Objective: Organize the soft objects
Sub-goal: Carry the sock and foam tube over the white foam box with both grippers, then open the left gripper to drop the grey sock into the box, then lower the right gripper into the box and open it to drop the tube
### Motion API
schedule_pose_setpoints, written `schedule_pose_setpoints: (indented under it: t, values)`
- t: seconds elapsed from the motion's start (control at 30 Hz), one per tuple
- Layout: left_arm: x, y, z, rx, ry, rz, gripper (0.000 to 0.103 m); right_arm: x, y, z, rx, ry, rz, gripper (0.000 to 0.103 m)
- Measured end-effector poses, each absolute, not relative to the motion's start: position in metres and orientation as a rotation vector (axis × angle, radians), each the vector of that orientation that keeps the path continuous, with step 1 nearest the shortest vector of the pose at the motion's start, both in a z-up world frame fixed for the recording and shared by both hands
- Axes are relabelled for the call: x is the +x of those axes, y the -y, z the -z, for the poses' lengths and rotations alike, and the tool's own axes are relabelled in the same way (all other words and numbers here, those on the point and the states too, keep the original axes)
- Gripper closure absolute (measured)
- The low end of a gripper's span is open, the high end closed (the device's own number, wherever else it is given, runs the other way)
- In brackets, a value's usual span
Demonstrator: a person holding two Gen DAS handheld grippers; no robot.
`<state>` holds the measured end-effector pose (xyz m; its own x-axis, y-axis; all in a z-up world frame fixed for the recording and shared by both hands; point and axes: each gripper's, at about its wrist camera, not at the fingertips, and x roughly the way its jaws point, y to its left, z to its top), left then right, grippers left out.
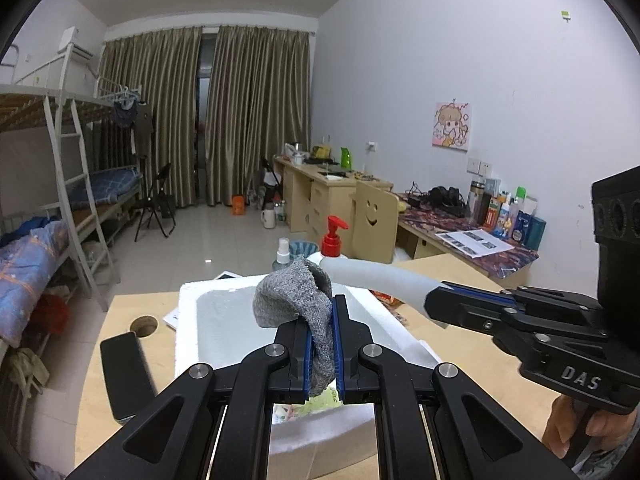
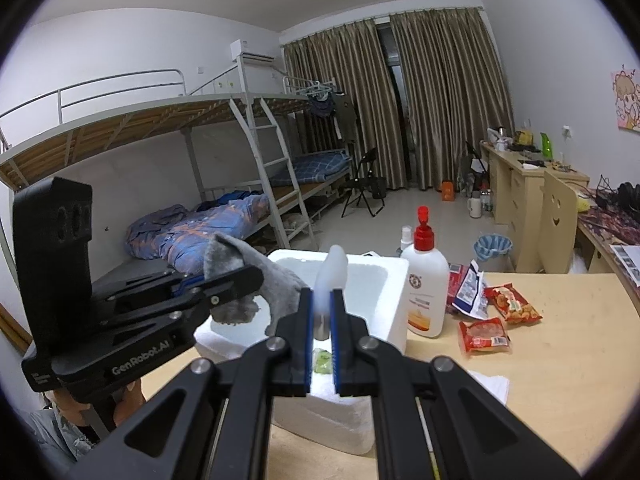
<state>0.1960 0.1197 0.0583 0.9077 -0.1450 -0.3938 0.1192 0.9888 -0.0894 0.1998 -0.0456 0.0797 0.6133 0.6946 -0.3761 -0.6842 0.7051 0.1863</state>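
My left gripper [image 1: 321, 344] is shut on a grey knitted sock [image 1: 296, 300] and holds it above a white foam box [image 1: 188, 320]. My right gripper [image 2: 321, 320] is shut on a white soft sock-like piece [image 2: 334, 268] and holds it over the same foam box [image 2: 394, 304]. In the left wrist view the white piece [image 1: 376, 276] reaches left from the right gripper [image 1: 434, 304] and touches the grey sock. In the right wrist view the left gripper [image 2: 256, 276] holds the grey sock [image 2: 276, 276] at the left, over the box.
A white pump bottle with a red cap [image 2: 425, 280] stands right of the box, a small spray bottle [image 1: 281, 254] behind it. Several snack packets [image 2: 512, 304] lie on the wooden table [image 2: 560, 360]. A black flat object [image 1: 124, 372] lies left. Bunk beds and desks line the room.
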Motion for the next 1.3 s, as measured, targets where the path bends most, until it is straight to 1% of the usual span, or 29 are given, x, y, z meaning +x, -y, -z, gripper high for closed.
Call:
schedule_pose_setpoints:
  t: [0.3, 0.4, 0.43, 0.5, 0.53, 0.57, 0.6, 0.63, 0.67, 0.73, 1.3]
  values:
    - [0.224, -0.124, -0.041, -0.069, -0.478, 0.132, 0.094, 0.21, 0.05, -0.075, 0.041, -0.457, -0.782, 0.093]
    - [0.225, -0.121, -0.04, -0.054, -0.471, 0.111, 0.094, 0.213, 0.05, -0.073, 0.042, -0.463, -0.779, 0.093]
    - [0.225, -0.121, -0.04, -0.047, -0.468, 0.105, 0.093, 0.213, 0.05, -0.073, 0.043, -0.464, -0.78, 0.093]
    - [0.224, -0.121, -0.04, -0.035, -0.461, 0.087, 0.087, 0.214, 0.049, -0.072, 0.042, -0.464, -0.783, 0.093]
    - [0.223, -0.121, -0.04, -0.033, -0.455, 0.078, 0.075, 0.215, 0.049, -0.072, 0.042, -0.466, -0.785, 0.093]
    - [0.223, -0.122, -0.041, -0.035, -0.448, 0.067, 0.052, 0.215, 0.048, -0.072, 0.042, -0.466, -0.785, 0.093]
    - [0.221, -0.124, -0.041, -0.04, -0.435, 0.052, 0.038, 0.215, 0.048, -0.071, 0.04, -0.465, -0.785, 0.093]
    - [0.22, -0.126, -0.042, -0.045, -0.419, 0.039, 0.011, 0.215, 0.048, -0.071, 0.04, -0.465, -0.785, 0.093]
    - [0.216, -0.128, -0.043, -0.047, -0.392, 0.014, 0.0, 0.216, 0.048, -0.071, 0.041, -0.464, -0.784, 0.093]
    - [0.213, -0.129, -0.045, -0.035, -0.354, -0.03, 0.0, 0.215, 0.049, -0.071, 0.041, -0.463, -0.781, 0.093]
    - [0.189, -0.152, -0.049, -0.087, -0.292, -0.09, 0.0, 0.218, 0.035, -0.071, 0.019, -0.474, -0.778, 0.093]
